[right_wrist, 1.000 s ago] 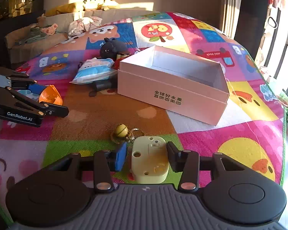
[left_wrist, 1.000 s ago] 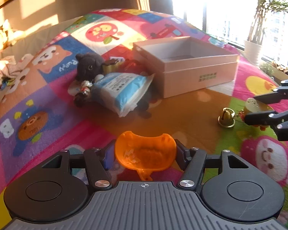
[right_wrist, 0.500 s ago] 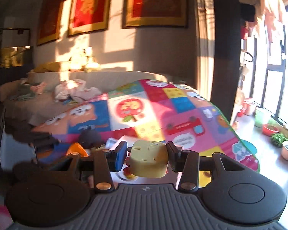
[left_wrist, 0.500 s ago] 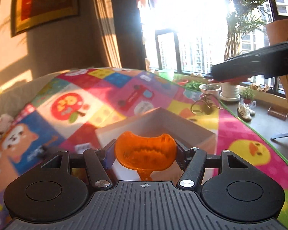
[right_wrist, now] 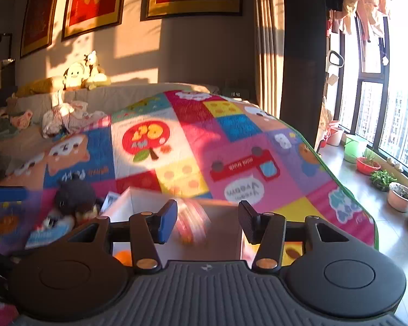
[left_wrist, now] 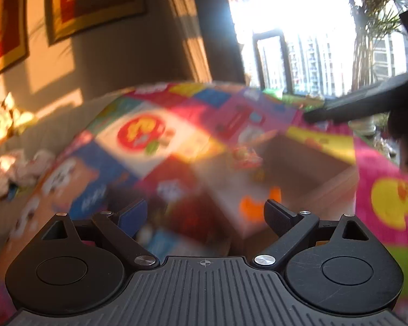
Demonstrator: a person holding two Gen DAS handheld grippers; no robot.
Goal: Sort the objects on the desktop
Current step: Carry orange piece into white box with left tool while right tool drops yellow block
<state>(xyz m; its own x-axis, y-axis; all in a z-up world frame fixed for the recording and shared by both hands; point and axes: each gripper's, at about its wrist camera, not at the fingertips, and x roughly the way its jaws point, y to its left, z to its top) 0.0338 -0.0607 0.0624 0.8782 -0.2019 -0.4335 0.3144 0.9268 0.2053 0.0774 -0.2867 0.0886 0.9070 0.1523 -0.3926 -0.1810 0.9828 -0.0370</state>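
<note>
Now that both toys are dropped, the orange toy [left_wrist: 254, 207] is seen in the pink box [right_wrist: 117, 209], w/ the blurry yellow toy [right_wrist: 191, 224] falling in too. Left gripper [left_wrist: 205, 214] and right gripper [right_wrist: 206, 220] jaws were just opening; both are spread, nothing held. Box walls could be bumped if hands are lowered. Lots of mat [right_wrist: 231, 141] room is left around.
</note>
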